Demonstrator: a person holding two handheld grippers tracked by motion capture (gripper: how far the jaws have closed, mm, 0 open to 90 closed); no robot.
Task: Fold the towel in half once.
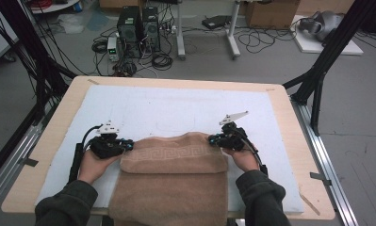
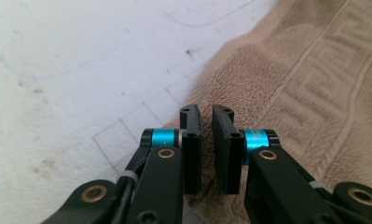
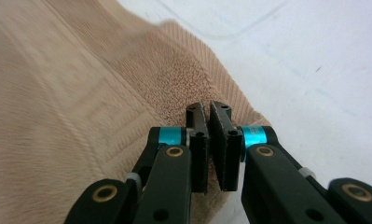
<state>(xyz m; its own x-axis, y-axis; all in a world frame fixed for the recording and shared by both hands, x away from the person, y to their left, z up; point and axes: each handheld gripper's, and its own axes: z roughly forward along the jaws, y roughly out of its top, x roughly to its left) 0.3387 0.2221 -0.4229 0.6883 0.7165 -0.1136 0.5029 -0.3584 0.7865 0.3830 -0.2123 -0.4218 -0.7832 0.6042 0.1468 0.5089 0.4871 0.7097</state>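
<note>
A tan towel (image 1: pixel 171 181) with a key-pattern band lies folded on the white mat (image 1: pixel 176 106), and its near part hangs over the table's front edge. My left gripper (image 1: pixel 129 145) is at the towel's far left corner, my right gripper (image 1: pixel 213 140) at its far right corner. In the left gripper view the jaws (image 2: pixel 206 112) stand almost together over the towel's edge (image 2: pixel 291 70), with terry cloth showing in the narrow slit. In the right gripper view the jaws (image 3: pixel 208 108) are pressed close on the towel's corner (image 3: pixel 81 93).
The mat covers a wooden table (image 1: pixel 289 122) with bare mat beyond the towel. Black frame legs (image 1: pixel 317 80) stand at both back corners. Computer towers (image 1: pixel 138 30), cables and boxes sit on the floor behind the table.
</note>
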